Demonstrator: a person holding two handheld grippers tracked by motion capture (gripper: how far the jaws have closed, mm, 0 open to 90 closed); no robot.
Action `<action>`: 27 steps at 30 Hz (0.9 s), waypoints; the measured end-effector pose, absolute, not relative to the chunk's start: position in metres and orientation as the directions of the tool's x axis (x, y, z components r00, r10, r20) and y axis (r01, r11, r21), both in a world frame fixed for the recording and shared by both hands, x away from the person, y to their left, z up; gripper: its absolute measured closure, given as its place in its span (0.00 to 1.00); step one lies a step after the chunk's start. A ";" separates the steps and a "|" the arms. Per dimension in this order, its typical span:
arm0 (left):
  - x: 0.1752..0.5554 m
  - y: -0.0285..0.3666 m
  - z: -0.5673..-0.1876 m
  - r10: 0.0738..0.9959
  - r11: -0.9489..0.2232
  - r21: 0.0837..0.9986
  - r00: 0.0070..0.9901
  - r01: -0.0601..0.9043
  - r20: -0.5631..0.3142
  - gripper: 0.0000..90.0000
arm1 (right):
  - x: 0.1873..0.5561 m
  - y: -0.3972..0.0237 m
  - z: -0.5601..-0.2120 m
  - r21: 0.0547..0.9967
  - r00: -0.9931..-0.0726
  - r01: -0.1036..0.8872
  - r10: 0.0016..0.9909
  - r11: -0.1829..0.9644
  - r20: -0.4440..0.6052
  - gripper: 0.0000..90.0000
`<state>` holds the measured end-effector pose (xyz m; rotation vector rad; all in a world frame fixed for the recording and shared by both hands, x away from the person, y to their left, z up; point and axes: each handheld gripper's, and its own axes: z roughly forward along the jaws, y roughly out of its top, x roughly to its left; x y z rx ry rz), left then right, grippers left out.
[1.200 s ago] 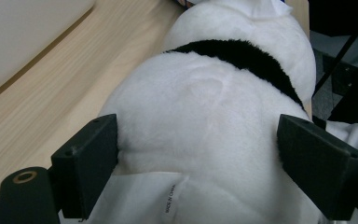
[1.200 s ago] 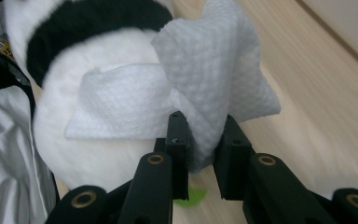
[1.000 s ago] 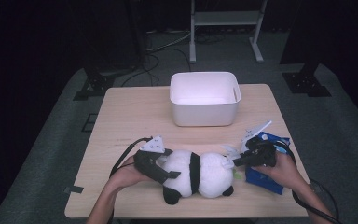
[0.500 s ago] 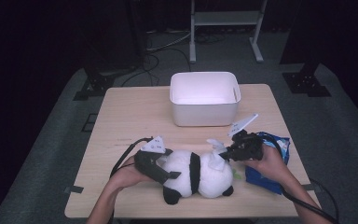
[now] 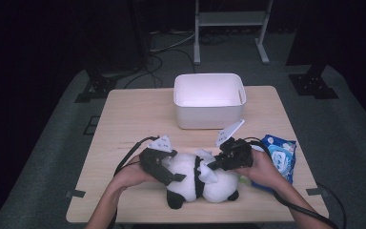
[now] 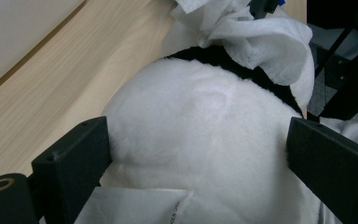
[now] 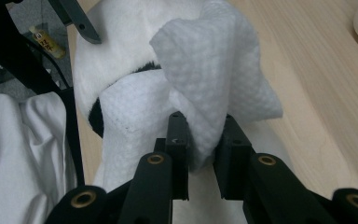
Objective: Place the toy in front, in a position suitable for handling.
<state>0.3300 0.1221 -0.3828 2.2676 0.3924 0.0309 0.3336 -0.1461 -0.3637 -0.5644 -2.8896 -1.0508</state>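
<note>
A black-and-white panda plush (image 5: 190,177) lies near the front edge of the wooden table (image 5: 133,119). My left gripper (image 5: 169,174) straddles its white body (image 6: 196,121). Its jaws stand wide and have just been opening, with the plush filling the gap and touching both pads. My right gripper (image 5: 217,164) is shut on a crumpled white wet wipe (image 7: 214,70), held over the panda's black band. The wipe (image 6: 261,42) also drapes over the plush in the left gripper view.
A white rectangular bin (image 5: 208,100) stands at the back middle of the table. A blue pack of wipes (image 5: 279,155) lies at the right edge, behind my right hand. Stand legs and cables sit on the dark floor beyond the table.
My right gripper has carried the wipe leftward from the blue pack onto the panda. The left hand and the plush have stayed in place.
</note>
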 end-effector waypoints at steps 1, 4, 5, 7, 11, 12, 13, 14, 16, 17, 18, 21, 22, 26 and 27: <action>0.333 0.121 -0.381 0.283 -0.621 0.736 0.953 0.270 -0.111 0.07 | 0.334 -0.147 -0.364 0.619 -0.935 0.339 0.327 0.708 0.138 0.85; 0.339 0.117 -0.378 0.270 -0.637 0.722 0.956 0.269 -0.117 0.06 | 0.335 -0.148 -0.364 0.619 -0.936 0.338 0.324 0.709 0.141 0.85; 0.341 0.114 -0.377 0.261 -0.645 0.716 0.958 0.266 -0.121 0.05 | 0.335 -0.147 -0.363 0.619 -0.937 0.336 0.322 0.710 0.139 0.85; 0.344 0.109 -0.376 0.239 -0.673 0.696 0.964 0.252 -0.118 0.05 | 0.335 -0.148 -0.363 0.618 -0.941 0.325 0.313 0.716 0.132 0.85; 0.350 0.098 -0.375 0.194 -0.705 0.669 0.972 0.234 -0.135 0.04 | 0.334 -0.150 -0.362 0.617 -0.941 0.327 0.308 0.716 0.141 0.85; 0.353 0.097 -0.375 0.187 -0.712 0.662 0.972 0.235 -0.144 0.04 | 0.334 -0.151 -0.362 0.619 -0.942 0.324 0.306 0.715 0.140 0.85; 0.356 0.095 -0.376 0.187 -0.719 0.650 0.969 0.246 -0.160 0.03 | 0.334 -0.152 -0.362 0.619 -0.942 0.324 0.307 0.715 0.139 0.85; 0.359 0.094 -0.377 0.185 -0.725 0.639 0.966 0.258 -0.180 0.02 | 0.333 -0.154 -0.362 0.623 -0.942 0.323 0.308 0.712 0.137 0.85; 0.364 0.092 -0.380 0.184 -0.723 0.632 0.960 0.278 -0.212 0.01 | 0.333 -0.156 -0.362 0.627 -0.940 0.328 0.310 0.707 0.142 0.85; 0.367 0.091 -0.381 0.176 -0.727 0.627 0.959 0.279 -0.222 0.00 | 0.332 -0.157 -0.362 0.627 -0.940 0.329 0.312 0.706 0.142 0.85; 0.368 0.091 -0.382 0.173 -0.730 0.622 0.957 0.283 -0.233 0.00 | 0.332 -0.158 -0.363 0.629 -0.939 0.330 0.312 0.704 0.145 0.85; 0.372 0.089 -0.387 0.160 -0.736 0.614 0.954 0.285 -0.252 0.00 | 0.332 -0.157 -0.365 0.630 -0.939 0.331 0.310 0.703 0.148 0.85; 0.372 0.089 -0.389 0.160 -0.734 0.615 0.953 0.288 -0.256 0.00 | 0.333 -0.157 -0.365 0.630 -0.939 0.331 0.310 0.703 0.148 0.85; 0.372 0.093 -0.389 0.168 -0.733 0.622 0.959 0.276 -0.227 0.17 | 0.337 -0.159 -0.368 0.632 -0.934 0.345 0.317 0.694 0.162 0.85; 0.372 0.094 -0.389 0.174 -0.730 0.626 0.960 0.275 -0.219 0.24 | 0.338 -0.159 -0.369 0.633 -0.932 0.351 0.322 0.690 0.165 0.85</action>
